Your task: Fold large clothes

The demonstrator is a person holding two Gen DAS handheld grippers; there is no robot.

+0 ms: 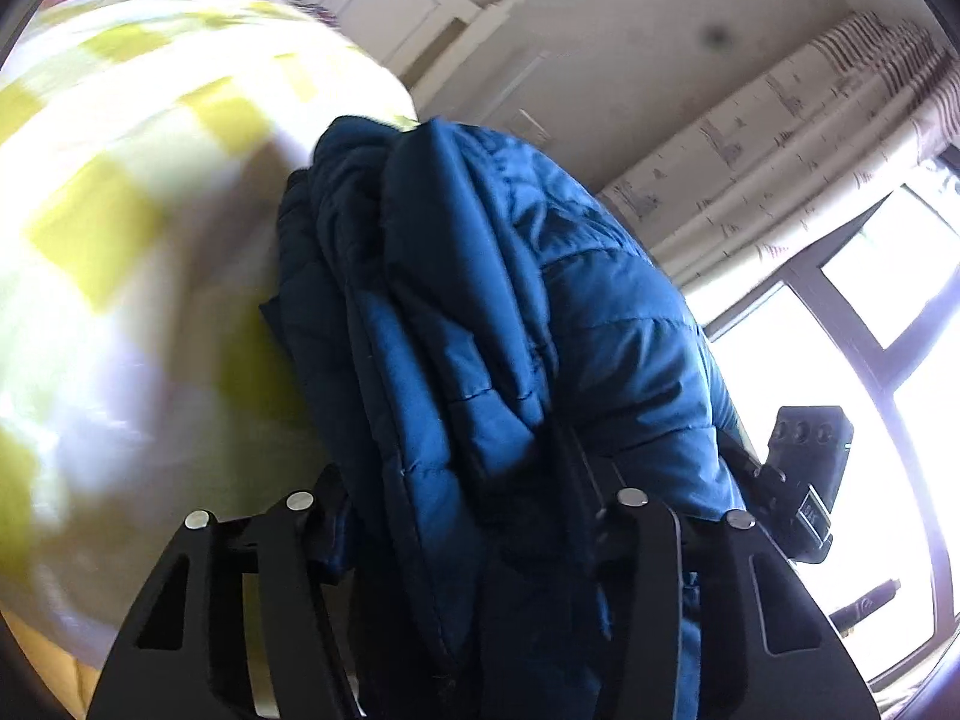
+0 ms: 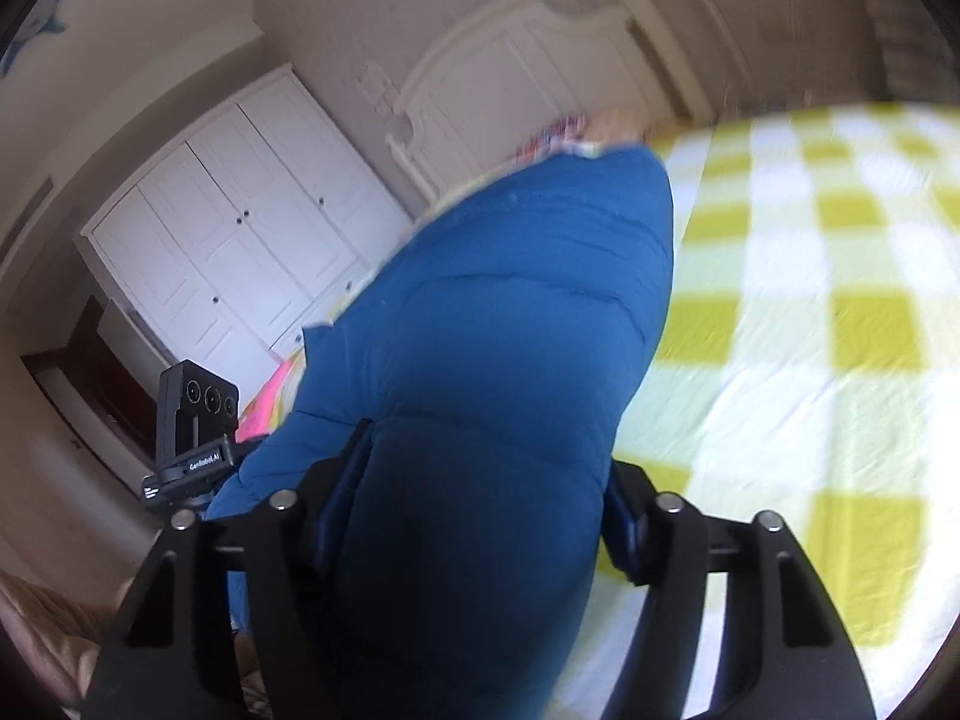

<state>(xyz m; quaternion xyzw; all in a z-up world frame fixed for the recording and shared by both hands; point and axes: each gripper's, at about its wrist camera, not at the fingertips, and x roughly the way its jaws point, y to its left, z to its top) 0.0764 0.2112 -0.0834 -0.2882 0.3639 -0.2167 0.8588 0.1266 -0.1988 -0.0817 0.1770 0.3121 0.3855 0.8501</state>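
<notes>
- Above the yellow-and-white checked bed cover, a blue quilted puffer jacket is held up between both grippers, raised clear of the bedding.
- In the right wrist view, the jacket's long axis runs away from the camera, from between the fingers toward the white headboard and white wardrobe.
- In the left wrist view, the jacket is bunched into lengthwise folds and likewise extends forward from the fingers, with the curtain and window to its right.
- Left gripper: jaws partly closed, clamped on gathered jacket folds; fingertips buried in fabric.
- Right gripper: jaws about half open, pressed against both sides of a thick padded section of jacket.
- The other gripper's camera block shows at each view's edge.
</notes>
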